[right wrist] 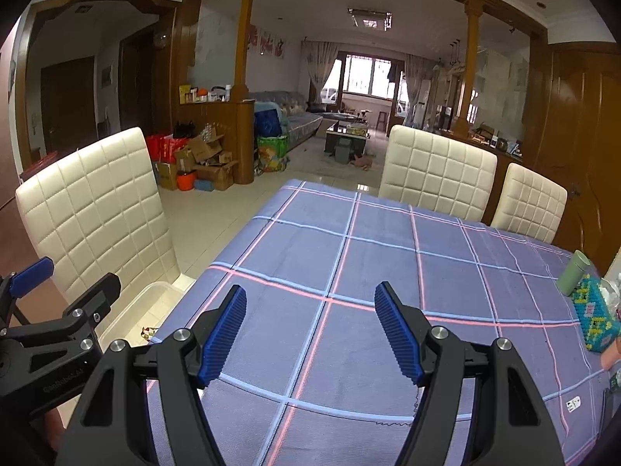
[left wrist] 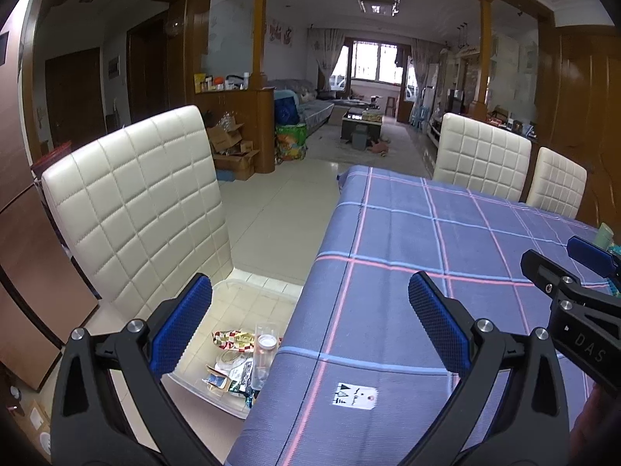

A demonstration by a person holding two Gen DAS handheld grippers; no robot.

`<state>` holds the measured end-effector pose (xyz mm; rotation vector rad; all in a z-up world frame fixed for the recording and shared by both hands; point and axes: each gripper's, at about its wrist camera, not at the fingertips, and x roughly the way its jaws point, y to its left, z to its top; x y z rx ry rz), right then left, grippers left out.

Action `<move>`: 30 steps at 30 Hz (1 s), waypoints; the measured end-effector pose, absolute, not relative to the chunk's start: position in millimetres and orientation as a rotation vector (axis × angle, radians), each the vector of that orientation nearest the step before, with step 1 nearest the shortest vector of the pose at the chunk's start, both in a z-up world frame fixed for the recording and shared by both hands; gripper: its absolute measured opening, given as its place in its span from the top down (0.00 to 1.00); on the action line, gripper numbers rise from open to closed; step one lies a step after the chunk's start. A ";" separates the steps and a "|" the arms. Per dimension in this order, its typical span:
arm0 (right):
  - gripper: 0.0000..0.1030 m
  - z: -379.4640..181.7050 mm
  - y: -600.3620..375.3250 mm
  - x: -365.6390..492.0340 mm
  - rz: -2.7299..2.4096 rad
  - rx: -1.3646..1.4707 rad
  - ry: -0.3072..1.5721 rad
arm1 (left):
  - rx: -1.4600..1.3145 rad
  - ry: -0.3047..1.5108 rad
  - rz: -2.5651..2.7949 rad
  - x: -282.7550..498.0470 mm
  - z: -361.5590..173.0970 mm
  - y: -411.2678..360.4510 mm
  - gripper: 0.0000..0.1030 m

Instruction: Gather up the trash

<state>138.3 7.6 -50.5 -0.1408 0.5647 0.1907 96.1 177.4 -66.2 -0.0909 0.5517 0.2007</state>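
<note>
A: Far left, a cream quilted chair (left wrist: 136, 209) is standing beside the table, and a clear plastic bin (left wrist: 194, 382) is sitting on the tiled floor at its foot, just beside the hanging edge of the tablecloth (left wrist: 407, 272).

B: And the trash?

A: The trash (left wrist: 233, 365) is lying inside that bin: a chequered wrapper, crumpled packets and a clear plastic bottle (left wrist: 265, 353) leaning against the side nearest the cloth.

B: Where is the left gripper hanging?

A: The left gripper (left wrist: 310, 303) is hovering over the table's edge, one blue pad above the bin and the other above the cloth, its jaws standing wide with nothing between them.

B: Moving right?

A: The right gripper (right wrist: 310, 310) is pointing down over the blue plaid cloth, jaws likewise gaping apart and gripping nothing. A small white tag (left wrist: 355, 396) is lying flat on the cloth near the front edge.

B: And at the far right?

A: Two more cream chairs (right wrist: 438, 171) are facing the table, while a pale green cylinder (right wrist: 574, 273) is tilting against a beaded box (right wrist: 595, 314).
</note>
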 end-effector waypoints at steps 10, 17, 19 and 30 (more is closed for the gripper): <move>0.35 -37.0 -9.0 124.3 0.160 -0.113 0.514 | -0.059 0.494 0.171 86.1 -47.1 156.8 0.03; 0.35 -34.2 -18.4 121.1 0.143 -0.102 0.503 | -0.045 0.487 0.168 87.1 -42.5 148.5 0.03; 0.35 -34.9 -20.3 121.3 0.140 -0.101 0.506 | -0.039 0.484 0.169 86.9 -41.9 145.4 0.03; 0.35 -37.1 -28.3 120.3 0.136 -0.084 0.509 | -0.020 0.483 0.169 86.0 -40.9 137.1 0.03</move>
